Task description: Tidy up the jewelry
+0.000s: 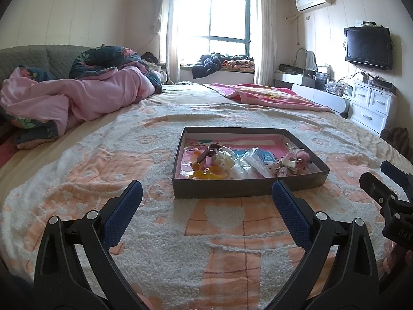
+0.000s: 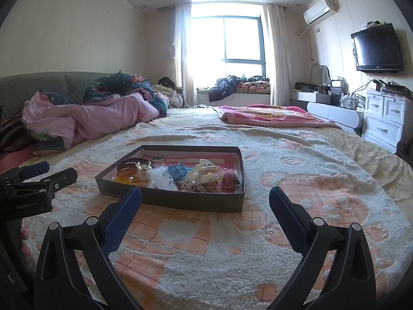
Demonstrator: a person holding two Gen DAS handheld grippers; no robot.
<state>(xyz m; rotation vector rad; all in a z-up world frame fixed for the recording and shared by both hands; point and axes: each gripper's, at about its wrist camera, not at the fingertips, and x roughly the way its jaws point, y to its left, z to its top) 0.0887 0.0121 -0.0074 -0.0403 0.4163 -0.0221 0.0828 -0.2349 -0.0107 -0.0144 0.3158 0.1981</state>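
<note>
The shallow dark cardboard tray [image 1: 247, 188] of heaped hair clips and trinkets lies straight ahead of the wide-open, empty left gripper [image 1: 207, 199], ahead-left of the equally open, empty right gripper [image 2: 205, 202], long side crosswise.

You face a bright window [image 1: 227, 18] with pale curtains [image 1: 170, 25]. A wide bed [image 1: 155, 134] fills the room; a television [image 1: 367, 47] and air conditioner [image 1: 313, 0] hang on the right wall above white drawers [image 1: 371, 106].
</note>
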